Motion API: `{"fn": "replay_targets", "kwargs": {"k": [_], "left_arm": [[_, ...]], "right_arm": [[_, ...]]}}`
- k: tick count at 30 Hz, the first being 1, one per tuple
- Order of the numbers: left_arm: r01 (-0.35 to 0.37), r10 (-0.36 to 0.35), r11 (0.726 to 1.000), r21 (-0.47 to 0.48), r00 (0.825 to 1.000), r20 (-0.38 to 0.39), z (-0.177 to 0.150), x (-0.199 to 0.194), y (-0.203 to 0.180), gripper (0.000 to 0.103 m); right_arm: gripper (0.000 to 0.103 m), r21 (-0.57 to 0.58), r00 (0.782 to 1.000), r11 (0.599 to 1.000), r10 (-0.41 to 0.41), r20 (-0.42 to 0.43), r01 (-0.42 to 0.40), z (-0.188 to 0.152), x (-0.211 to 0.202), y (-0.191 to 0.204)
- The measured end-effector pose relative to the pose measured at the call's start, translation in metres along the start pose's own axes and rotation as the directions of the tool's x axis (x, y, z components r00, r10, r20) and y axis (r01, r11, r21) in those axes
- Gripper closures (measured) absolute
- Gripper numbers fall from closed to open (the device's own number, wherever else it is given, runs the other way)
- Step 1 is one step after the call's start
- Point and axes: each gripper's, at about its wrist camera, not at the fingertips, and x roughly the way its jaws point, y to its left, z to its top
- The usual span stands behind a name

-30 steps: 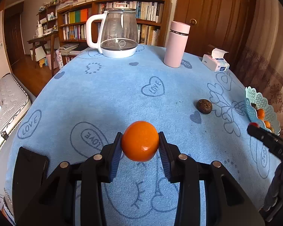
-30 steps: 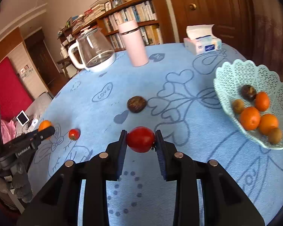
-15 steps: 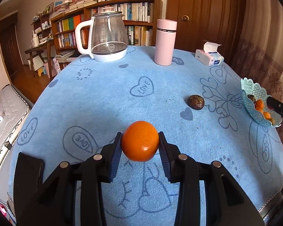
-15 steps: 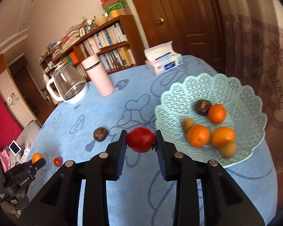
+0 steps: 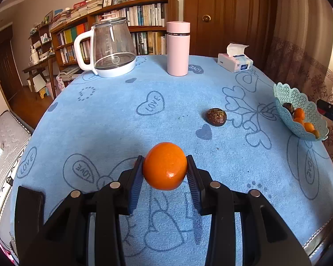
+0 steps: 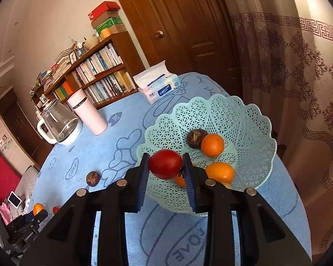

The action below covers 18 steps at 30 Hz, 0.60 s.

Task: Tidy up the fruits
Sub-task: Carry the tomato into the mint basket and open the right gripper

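My left gripper is shut on an orange, held above the blue tablecloth. A dark brown fruit lies on the cloth ahead to the right. The pale green lattice basket stands at the far right with several fruits in it. In the right wrist view my right gripper is shut on a red tomato, hovering over the near left rim of the basket. Oranges and a dark fruit lie inside. A small red fruit sits on the cloth far left.
A glass kettle, a pink flask and a tissue pack stand along the table's far side. A bookshelf and a wooden door are behind. A curtain hangs past the basket. The dark brown fruit lies mid-table.
My right gripper carried the tomato rightward from mid-table to over the basket's rim and rolled. My left gripper drifted a little with the orange, the basket coming further into its view.
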Motion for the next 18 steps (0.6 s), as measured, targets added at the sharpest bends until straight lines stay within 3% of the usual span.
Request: {"fn": "replay_targets", "kwargs": {"k": [18], "left_arm": [[0.023, -0.023, 0.997, 0.073, 1.000, -0.003, -0.001, 0.003, -0.026, 0.065]], "right_arm": [[0.072, 0.083, 0.995, 0.992, -0.096, 0.004, 0.095, 0.007, 0.007, -0.045]]}}
